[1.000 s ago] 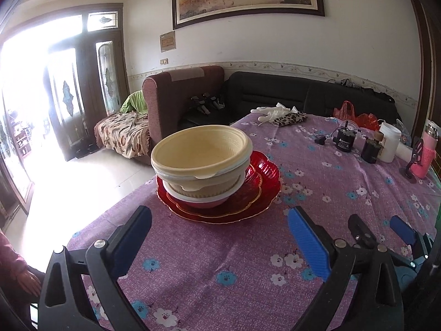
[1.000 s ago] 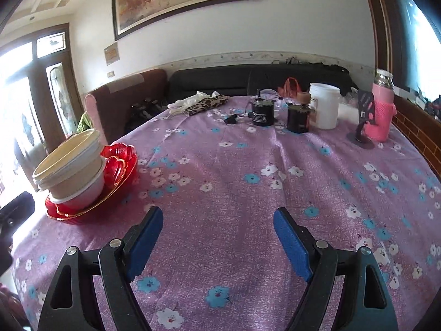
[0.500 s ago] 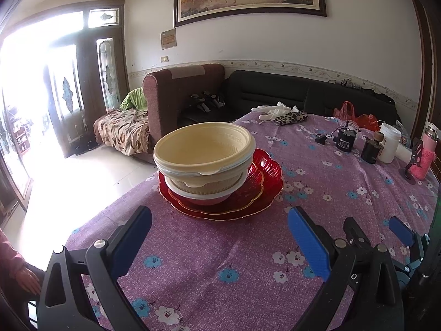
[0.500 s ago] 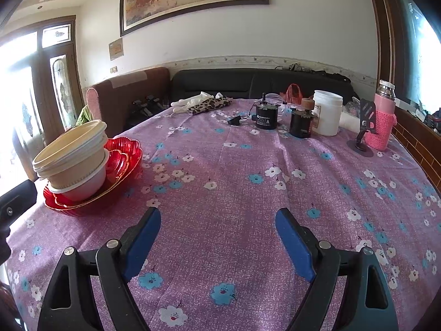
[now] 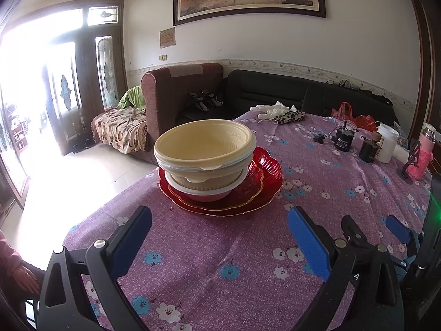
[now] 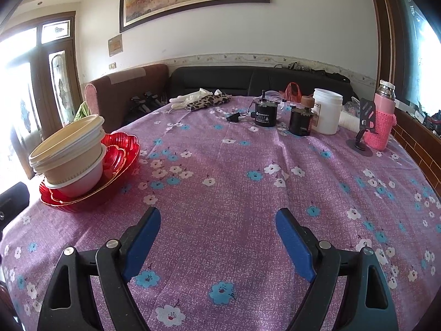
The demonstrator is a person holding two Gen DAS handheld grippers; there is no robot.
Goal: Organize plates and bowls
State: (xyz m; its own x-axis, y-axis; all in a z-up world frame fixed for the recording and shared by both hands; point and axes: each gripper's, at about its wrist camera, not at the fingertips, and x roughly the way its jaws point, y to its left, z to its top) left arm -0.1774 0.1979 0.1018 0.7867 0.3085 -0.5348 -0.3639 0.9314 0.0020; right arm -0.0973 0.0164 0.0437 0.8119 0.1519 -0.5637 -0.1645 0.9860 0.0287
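Observation:
A stack stands near the table's left edge: red scalloped plates at the bottom, a white and pink bowl on them, and cream bowls nested on top. My left gripper hovers open just in front of the stack, nothing between its blue pads. My right gripper is open over bare purple tablecloth, to the right of the stack. It also shows at the lower right in the left wrist view, right gripper.
At the far right of the table stand a black jar, a dark jar, a white tub, a pink bottle and a phone stand. Gloves and a leopard pouch lie at the far edge. Sofas stand behind.
Both views have shifted slightly; the stack sits a little higher and nearer the middle in the left wrist view. Both grippers stay open and empty.

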